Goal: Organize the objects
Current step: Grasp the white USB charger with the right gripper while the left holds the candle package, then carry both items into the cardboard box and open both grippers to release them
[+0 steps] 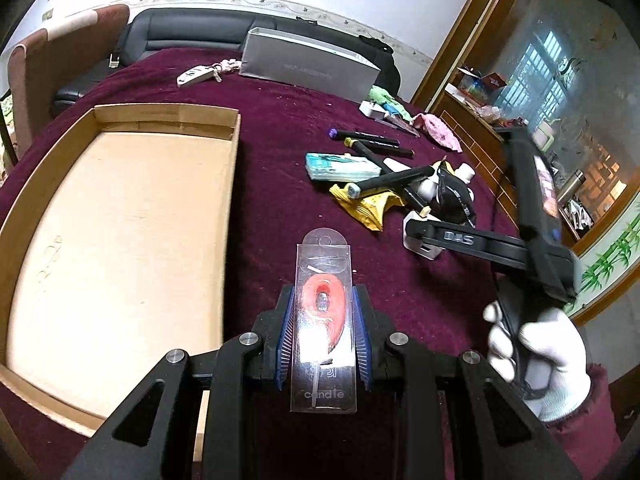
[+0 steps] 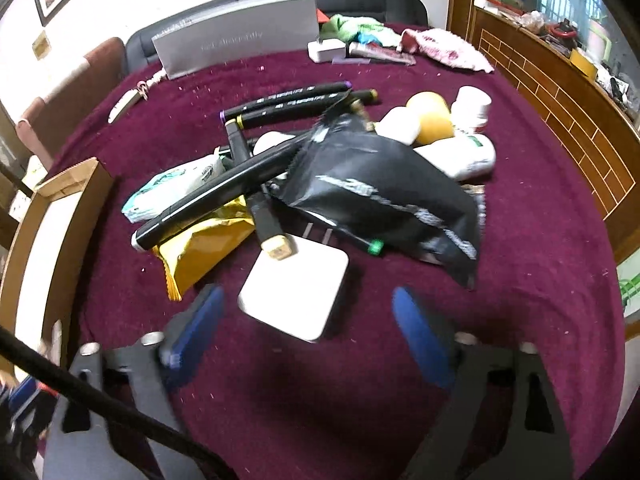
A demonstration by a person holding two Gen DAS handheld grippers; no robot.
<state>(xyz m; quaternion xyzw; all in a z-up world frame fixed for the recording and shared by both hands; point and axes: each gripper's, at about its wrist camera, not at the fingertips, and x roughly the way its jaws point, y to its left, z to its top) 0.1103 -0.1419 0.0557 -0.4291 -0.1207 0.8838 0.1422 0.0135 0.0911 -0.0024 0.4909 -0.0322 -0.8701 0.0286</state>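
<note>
my left gripper squeezes a clear plastic pack with a red number candle between its blue pads, up over the dark red table cloth. the big flat cardboard box lies just to its left. my right gripper has its fingers wide apart, holding nothing, with a white square charger between the tips. past that sits a pile: a yellow foil packet, black marker pens, a black shiny bag. far back stands a grey box.
</note>
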